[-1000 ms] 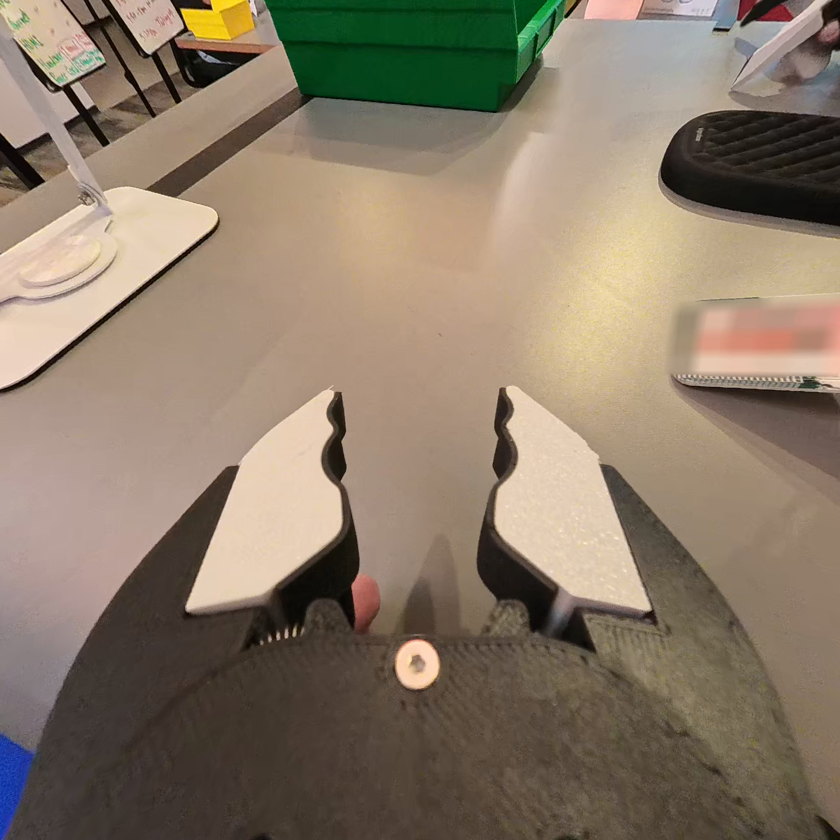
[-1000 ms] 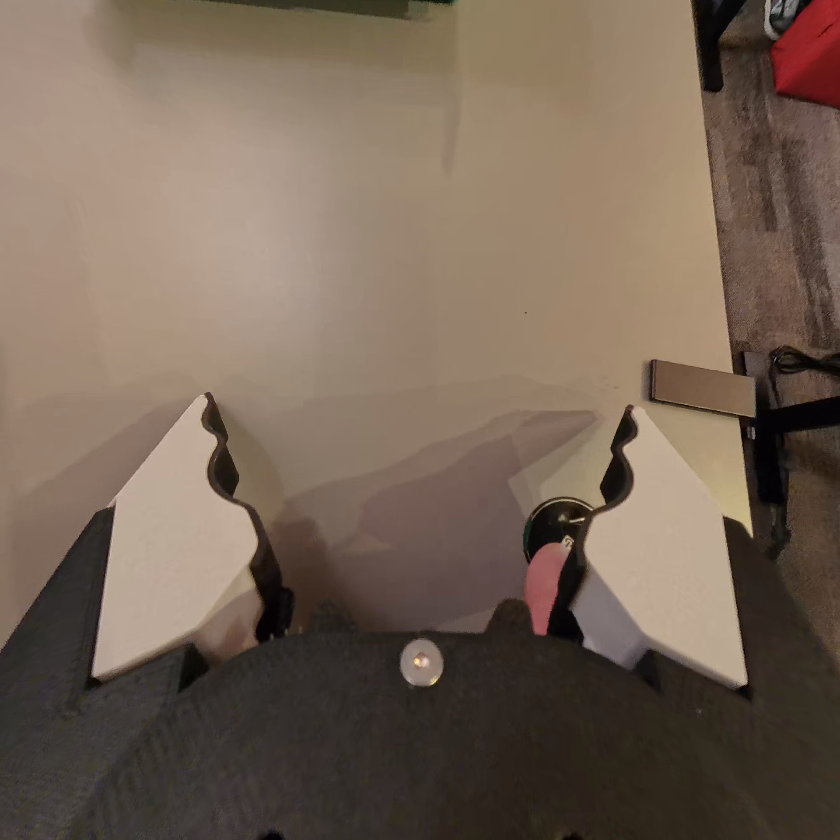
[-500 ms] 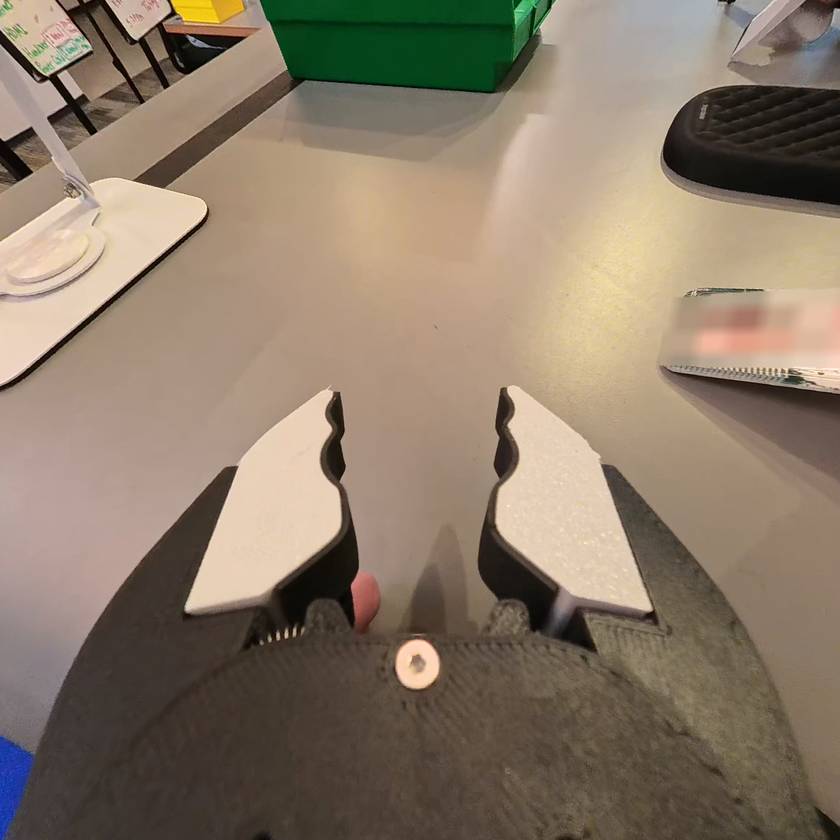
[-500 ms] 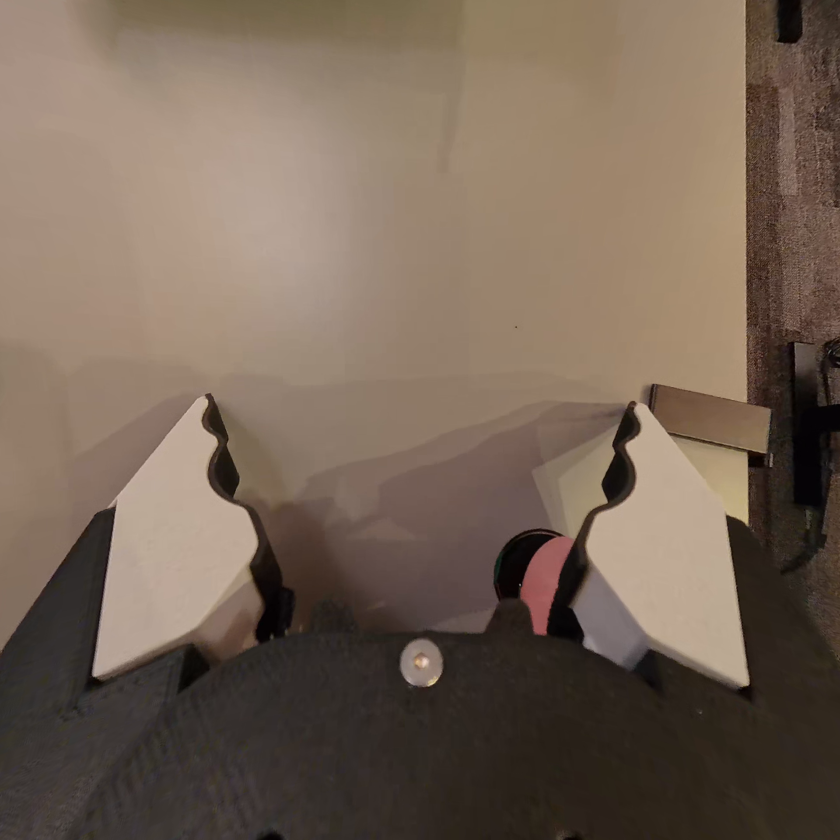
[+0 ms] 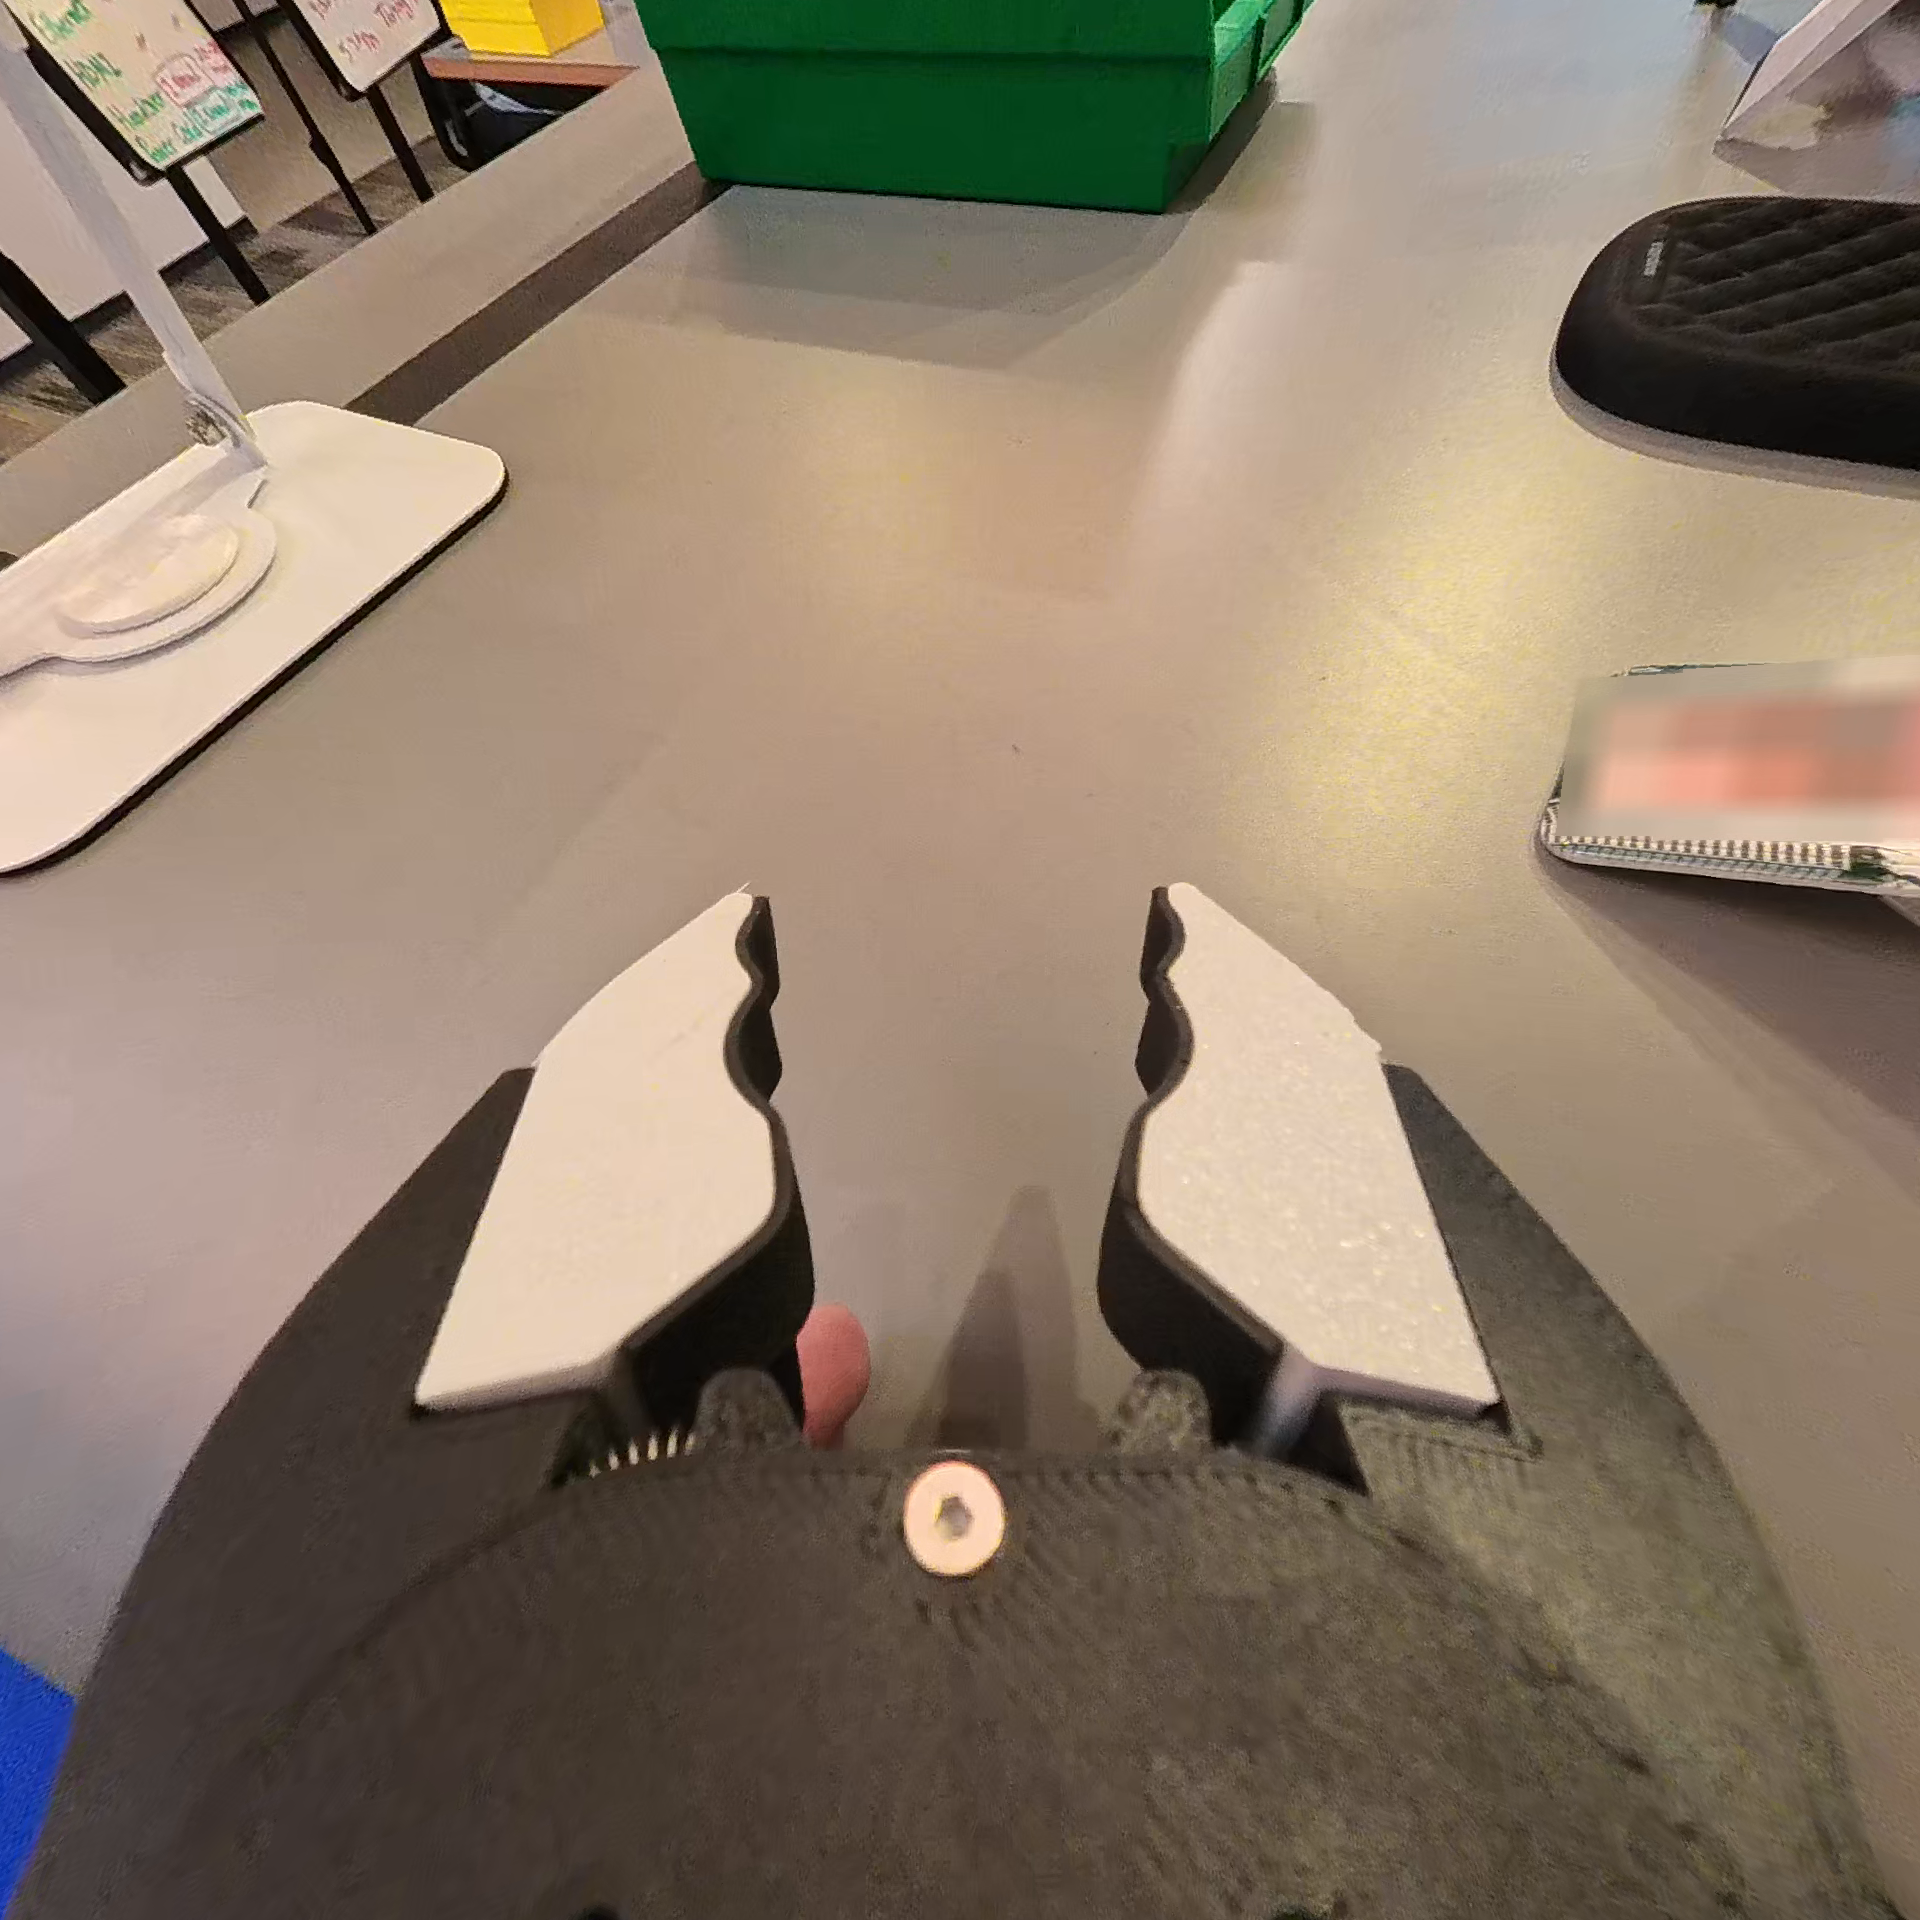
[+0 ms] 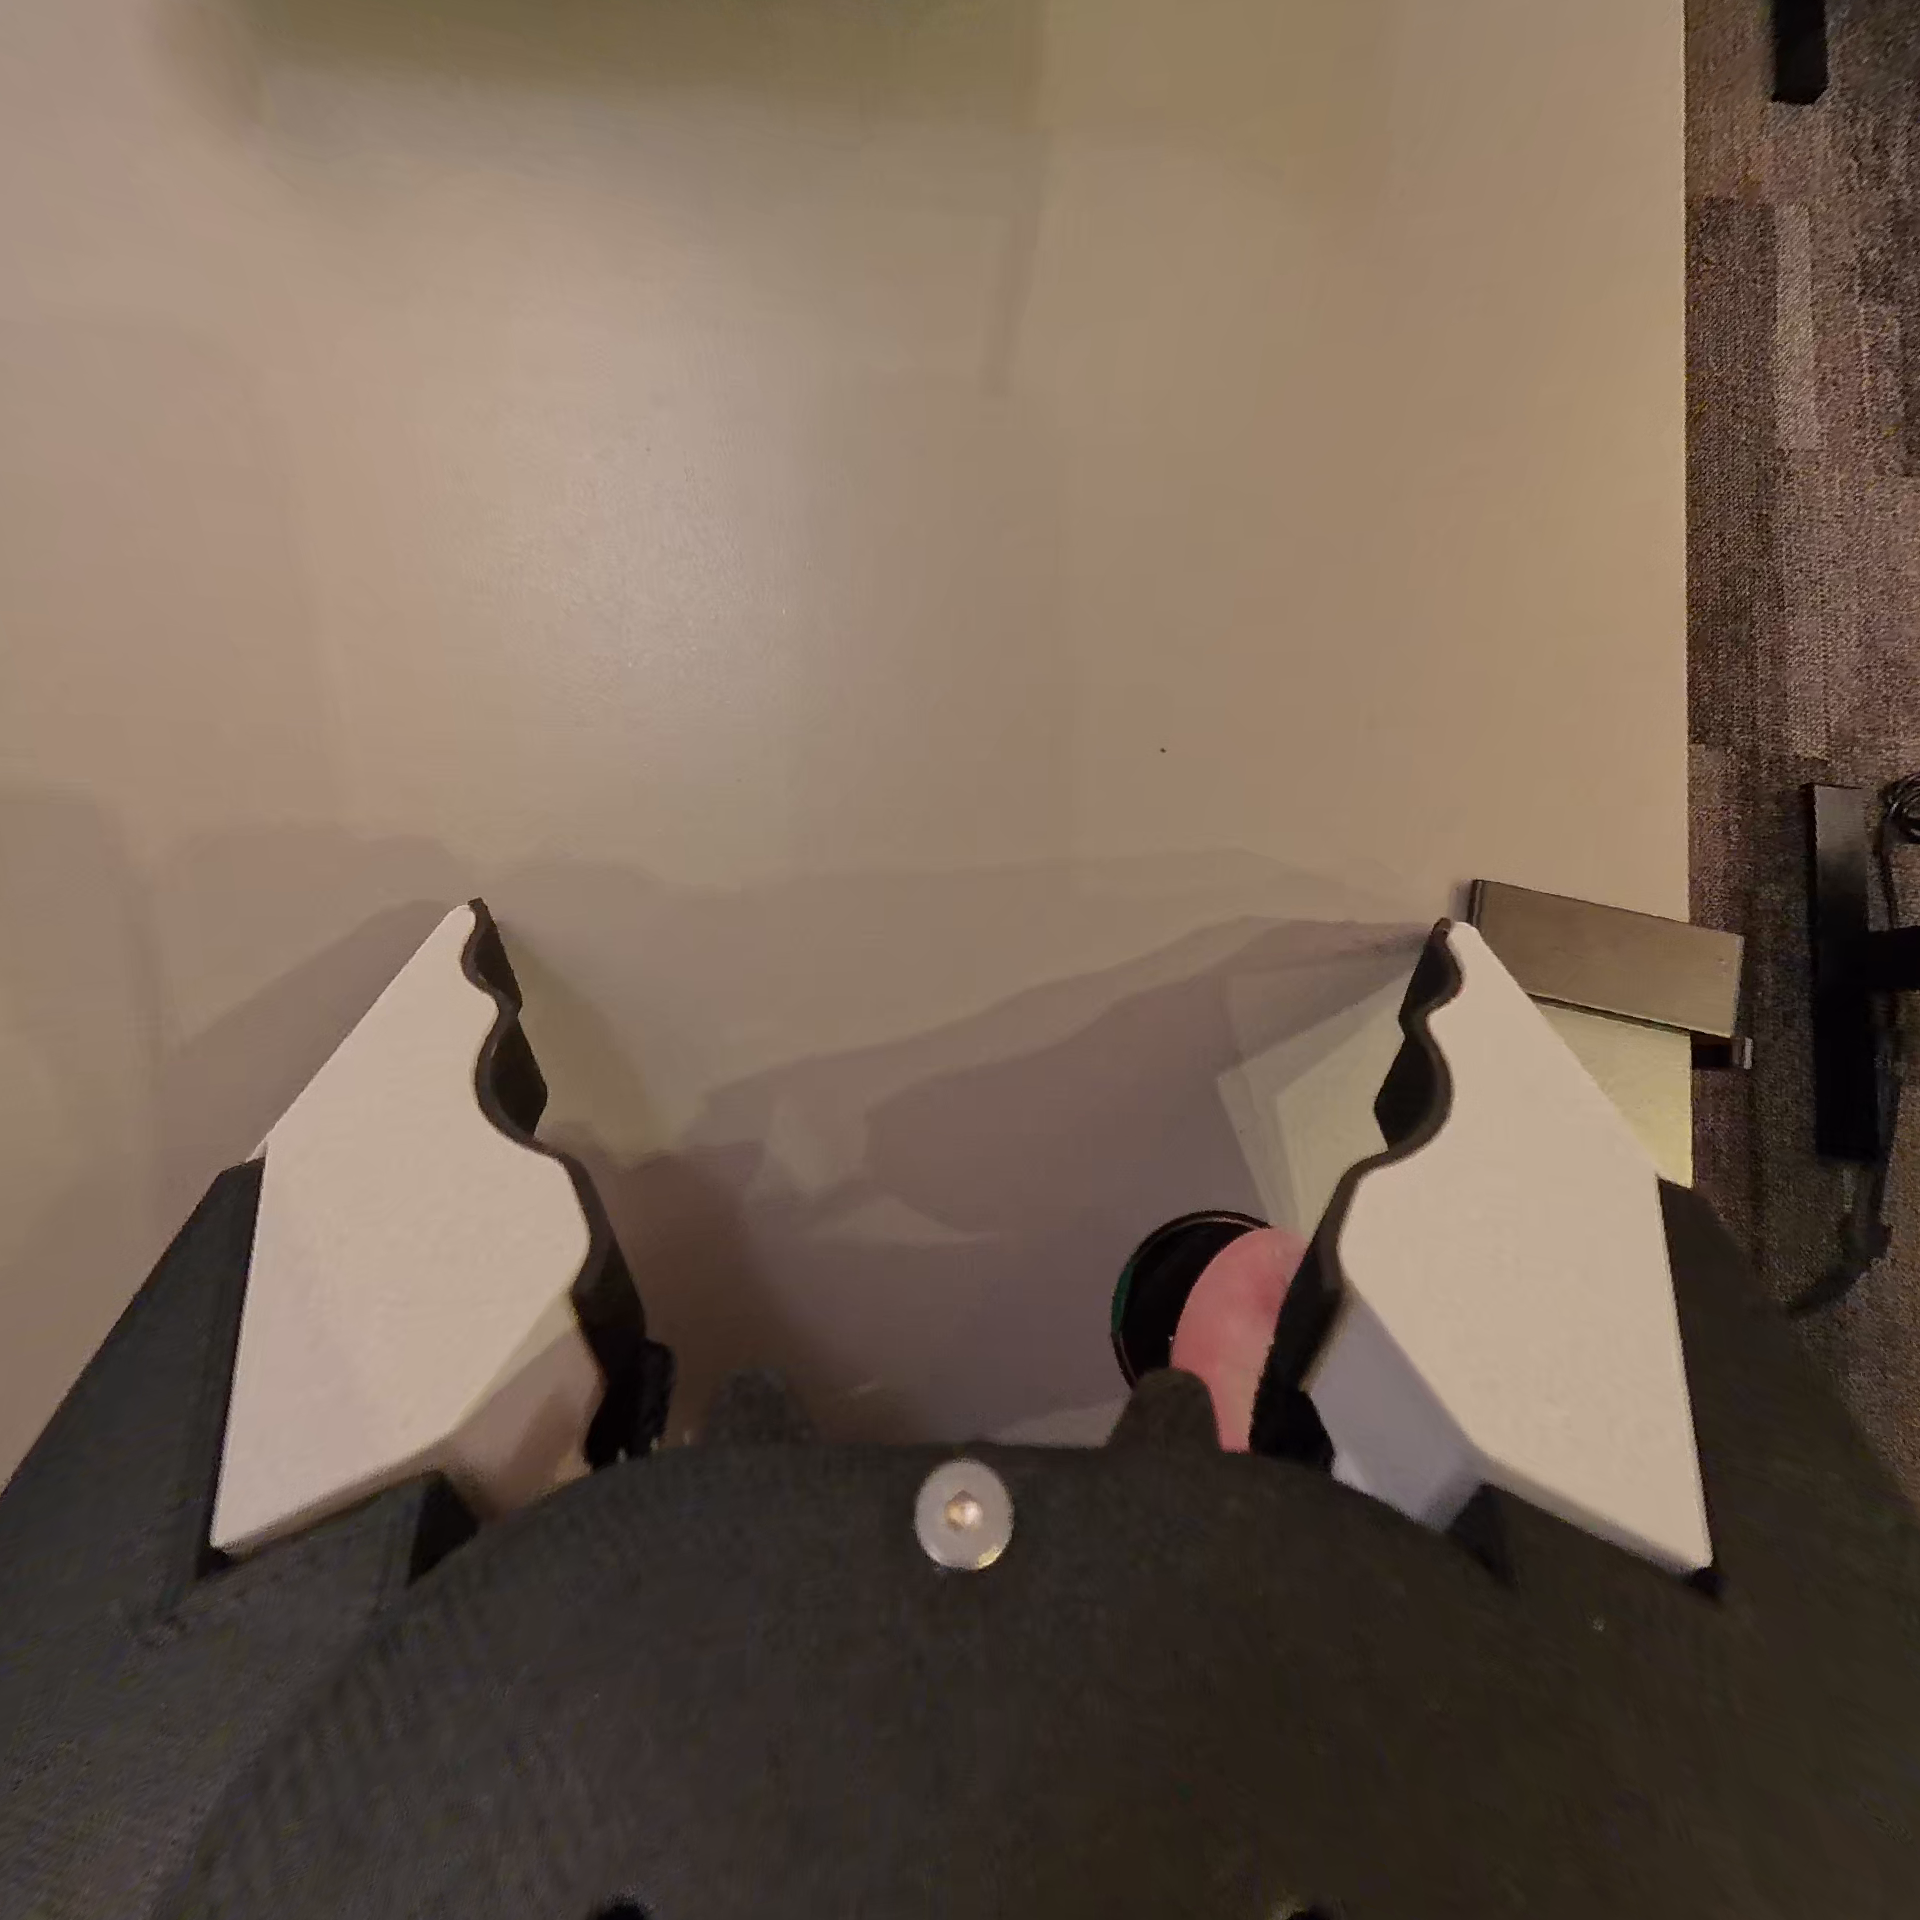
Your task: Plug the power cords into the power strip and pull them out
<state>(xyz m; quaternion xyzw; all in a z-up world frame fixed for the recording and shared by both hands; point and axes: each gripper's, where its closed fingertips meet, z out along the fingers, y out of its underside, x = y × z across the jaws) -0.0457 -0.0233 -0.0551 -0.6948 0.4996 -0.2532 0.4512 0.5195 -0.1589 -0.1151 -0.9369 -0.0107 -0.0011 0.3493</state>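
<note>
Two grippers | left gripper [image 5: 958, 914] jaws narrow, empty | right gripper [image 6: 956, 930] jaws wide, near table [image 6: 1351, 520] edge

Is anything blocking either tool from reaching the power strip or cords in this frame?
That cannot be judged: neither view shows a power strip or cords on the table. The left tool and right tool are both open, empty, with only bare table ahead.
</note>
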